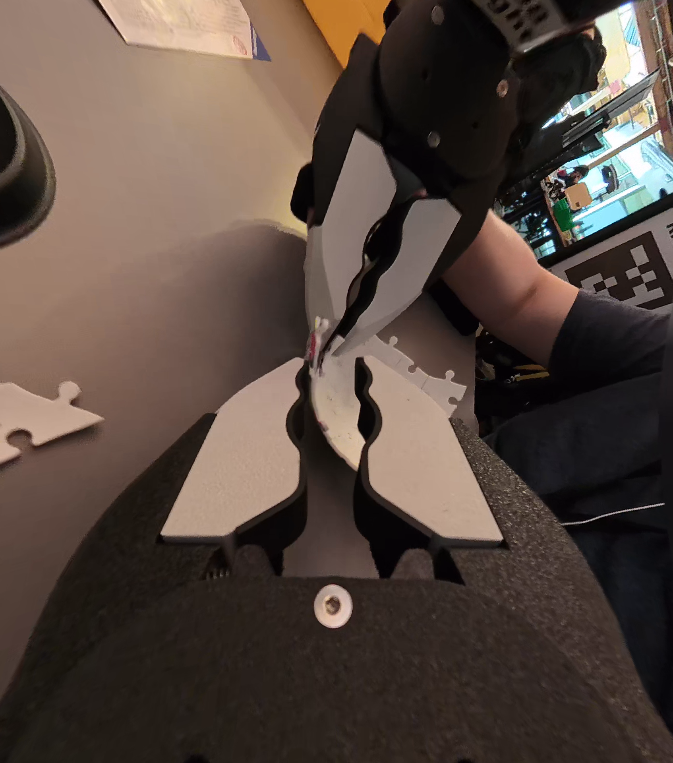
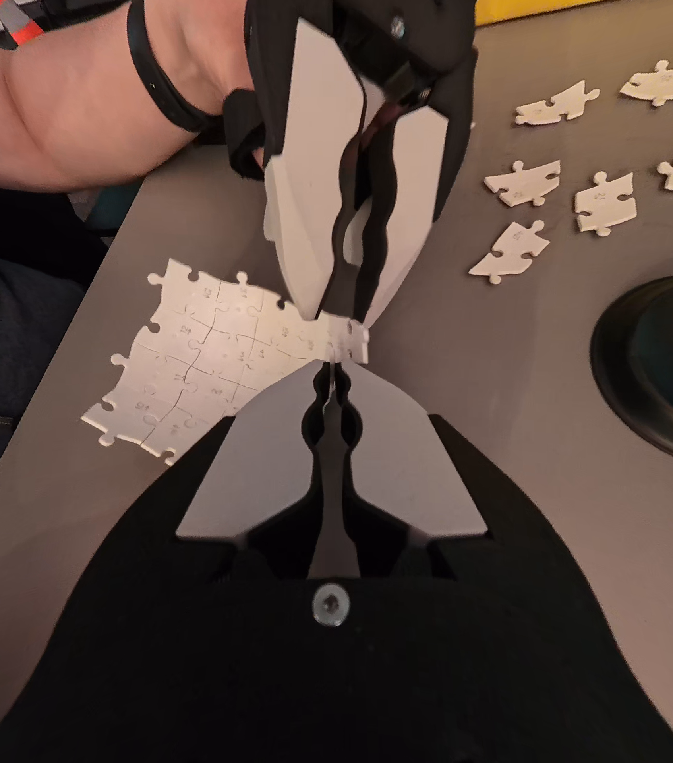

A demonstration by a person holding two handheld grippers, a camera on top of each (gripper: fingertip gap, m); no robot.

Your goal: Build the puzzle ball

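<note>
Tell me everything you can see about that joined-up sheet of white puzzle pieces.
The joined sheet is a curved patch of many interlocked white pieces, matte and card-like, with small markings on the side facing up. Knobs and notches line its free edges. It lies near the grey table's front edge, its right end where both grippers meet: the left gripper from above, the right gripper shut on a piece at the sheet's edge. From the left wrist view it looks bowl-like.

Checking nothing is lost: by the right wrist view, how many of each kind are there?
Loose pieces in full view: 6
Piece in right tongs: 1
Joined sheet: 1
Black bowl: 1
Tongs: 2, left tongs and right tongs
Total: 11
</note>
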